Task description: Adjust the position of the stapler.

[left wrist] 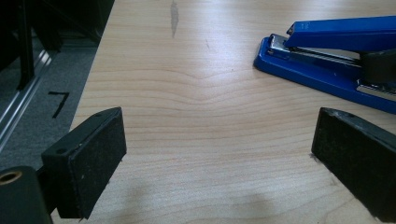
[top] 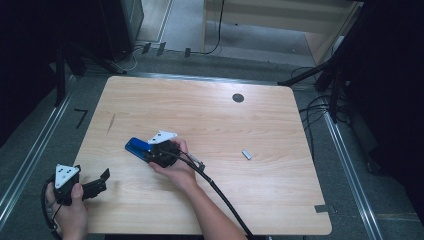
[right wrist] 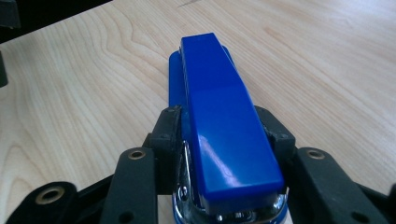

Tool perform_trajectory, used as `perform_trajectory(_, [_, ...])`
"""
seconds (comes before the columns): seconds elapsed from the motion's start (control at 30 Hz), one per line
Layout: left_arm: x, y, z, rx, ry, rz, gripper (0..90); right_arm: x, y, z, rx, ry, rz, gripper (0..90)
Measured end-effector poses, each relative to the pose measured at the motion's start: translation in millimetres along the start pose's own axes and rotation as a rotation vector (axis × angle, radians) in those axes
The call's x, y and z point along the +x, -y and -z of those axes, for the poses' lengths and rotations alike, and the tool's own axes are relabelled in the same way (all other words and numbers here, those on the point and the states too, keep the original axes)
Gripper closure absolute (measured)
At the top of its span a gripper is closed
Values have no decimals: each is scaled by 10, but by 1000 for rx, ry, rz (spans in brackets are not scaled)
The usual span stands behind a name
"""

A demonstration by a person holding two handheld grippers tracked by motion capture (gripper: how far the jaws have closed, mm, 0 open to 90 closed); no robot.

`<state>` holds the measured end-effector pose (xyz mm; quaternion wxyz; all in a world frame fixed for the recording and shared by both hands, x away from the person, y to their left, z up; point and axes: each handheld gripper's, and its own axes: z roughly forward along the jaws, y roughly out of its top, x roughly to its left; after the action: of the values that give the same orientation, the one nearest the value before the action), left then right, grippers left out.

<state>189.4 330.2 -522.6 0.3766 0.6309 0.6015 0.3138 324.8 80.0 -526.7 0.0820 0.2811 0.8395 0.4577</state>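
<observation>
A blue stapler (top: 135, 146) (right wrist: 219, 107) lies on the wooden table (top: 210, 125), left of the middle. My right gripper (top: 151, 152) (right wrist: 222, 128) reaches over its rear end, with one black pad against each side of the blue top arm, so the jaws are shut on it. My left gripper (top: 102, 181) (left wrist: 218, 156) rests low at the table's near left corner, jaws wide open with bare wood between them. In the left gripper view the stapler (left wrist: 322, 51) lies ahead and to the right, and a pad of the other gripper (left wrist: 379, 65) touches it.
A small silver piece (top: 246, 154) lies right of the middle. A dark round hole (top: 238, 98) sits near the far edge. The right gripper's black cable (top: 220, 192) trails toward the near edge. Metal rails and floor cables flank the table.
</observation>
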Motion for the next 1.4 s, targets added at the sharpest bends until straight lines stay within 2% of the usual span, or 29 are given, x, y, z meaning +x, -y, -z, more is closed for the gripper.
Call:
perform_trajectory(0.17, [3,-1,1,3,-1,1,38,-14,9,-24,-24,3,-6,628])
perform_trajectory(0.33, [-4,-3,-6,5,-5,0,60,5,21,-47,-42,20,17,635])
perform_trajectory(0.4, [-4,-4,-8,7,-6,-4,60,14,21,-47,-39,21,24,642])
perform_trajectory(0.53, [0,-5,-11,13,0,3,60,-4,23,-39,-34,-5,42,662])
perform_trajectory(0.67, [7,-7,-14,18,7,4,60,43,37,-27,-35,7,68,671])
perform_trajectory(0.83, [11,-7,-14,16,9,8,60,50,49,-5,-37,-1,68,672])
perform_trajectory(1.03, [12,-8,-16,18,12,13,60,43,83,68,-38,-8,71,673])
perform_trajectory(1.27, [12,-8,-18,18,13,16,60,33,73,246,-59,-4,94,673])
perform_trajectory(1.4, [11,-8,-17,18,13,16,60,24,78,311,-50,-4,102,673])
